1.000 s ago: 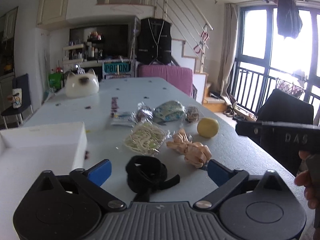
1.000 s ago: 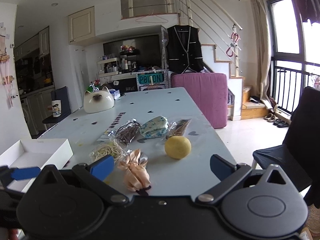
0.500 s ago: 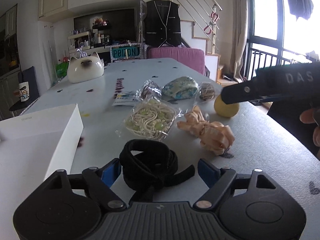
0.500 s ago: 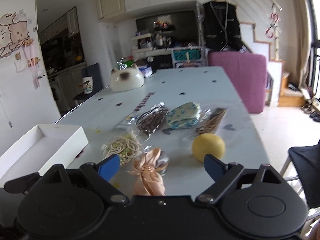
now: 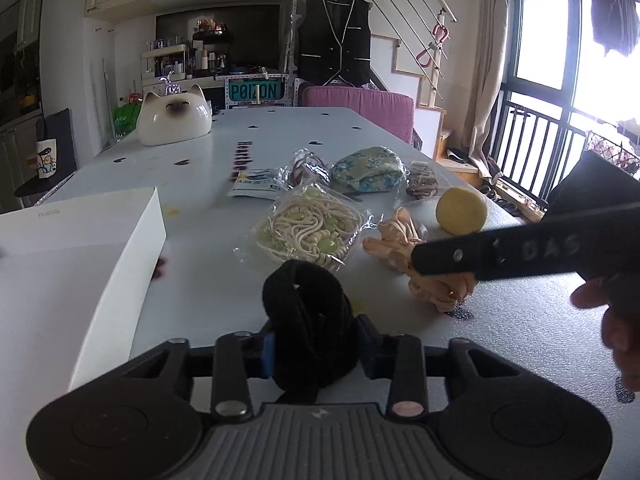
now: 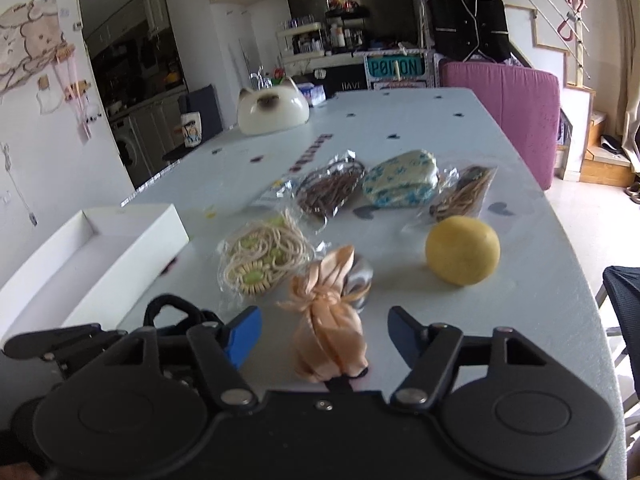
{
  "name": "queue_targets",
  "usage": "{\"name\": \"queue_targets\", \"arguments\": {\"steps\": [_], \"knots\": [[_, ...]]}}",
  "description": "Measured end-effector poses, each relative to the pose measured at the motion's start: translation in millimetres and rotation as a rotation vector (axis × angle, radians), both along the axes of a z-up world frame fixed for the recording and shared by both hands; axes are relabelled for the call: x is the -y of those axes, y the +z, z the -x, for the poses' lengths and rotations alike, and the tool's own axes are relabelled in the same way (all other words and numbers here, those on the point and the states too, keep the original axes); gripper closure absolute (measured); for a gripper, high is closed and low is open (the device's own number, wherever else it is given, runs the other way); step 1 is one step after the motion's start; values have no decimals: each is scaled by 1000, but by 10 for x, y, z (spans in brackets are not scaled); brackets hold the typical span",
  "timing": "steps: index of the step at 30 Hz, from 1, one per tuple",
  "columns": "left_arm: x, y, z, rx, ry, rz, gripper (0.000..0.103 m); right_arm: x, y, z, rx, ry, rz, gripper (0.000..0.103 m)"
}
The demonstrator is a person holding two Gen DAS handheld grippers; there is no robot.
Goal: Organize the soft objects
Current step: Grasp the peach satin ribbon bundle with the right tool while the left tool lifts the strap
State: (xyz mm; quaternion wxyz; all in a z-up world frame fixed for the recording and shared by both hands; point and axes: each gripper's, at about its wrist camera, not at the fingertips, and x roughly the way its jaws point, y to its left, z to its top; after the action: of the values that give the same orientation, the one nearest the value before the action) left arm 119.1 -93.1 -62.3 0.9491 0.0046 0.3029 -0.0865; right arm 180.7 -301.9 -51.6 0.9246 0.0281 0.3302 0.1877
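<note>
My left gripper (image 5: 316, 350) is shut on a black fabric band (image 5: 308, 320), squeezed upright between its blue pads just above the table. The band also shows in the right wrist view (image 6: 176, 312). My right gripper (image 6: 324, 338) is open, its fingers on either side of a peach satin scrunchie (image 6: 330, 320) lying on the table; the scrunchie shows in the left wrist view (image 5: 400, 240), partly behind the right gripper's finger. A white open box (image 5: 80, 248) stands at the left, also in the right wrist view (image 6: 100, 248).
On the table lie a bagged cream bead necklace (image 5: 308, 232), a yellow ball (image 6: 462, 250), a blue floral pouch (image 6: 402, 182), two bagged brown items (image 6: 332, 188) and a cat-shaped dish (image 5: 174, 120) farther back. The table edge runs along the right.
My left gripper has closed on the black band, which now stands bunched between the pads. My right gripper has moved in low over the peach scrunchie.
</note>
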Motion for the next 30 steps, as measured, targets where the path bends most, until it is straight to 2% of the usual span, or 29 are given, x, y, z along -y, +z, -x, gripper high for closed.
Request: {"name": "queue_targets", "arguments": {"steps": [5, 7, 12, 22, 30], "knots": [[-27, 14, 38, -12, 0, 28, 70, -26, -89, -33, -39, -5, 16, 48], [-34, 24, 49, -12, 1, 32, 70, -38, -113, -32, -44, -4, 21, 61], [-40, 38, 79, -9, 3, 40, 70, -47, -115, 30, -22, -16, 28, 77], [-111, 178, 213, 38, 6, 74, 70, 32, 67, 312, 51, -66, -1, 82], [-322, 483, 440, 117, 20, 143, 70, -10, 407, 723, 151, -110, -78, 82]]}}
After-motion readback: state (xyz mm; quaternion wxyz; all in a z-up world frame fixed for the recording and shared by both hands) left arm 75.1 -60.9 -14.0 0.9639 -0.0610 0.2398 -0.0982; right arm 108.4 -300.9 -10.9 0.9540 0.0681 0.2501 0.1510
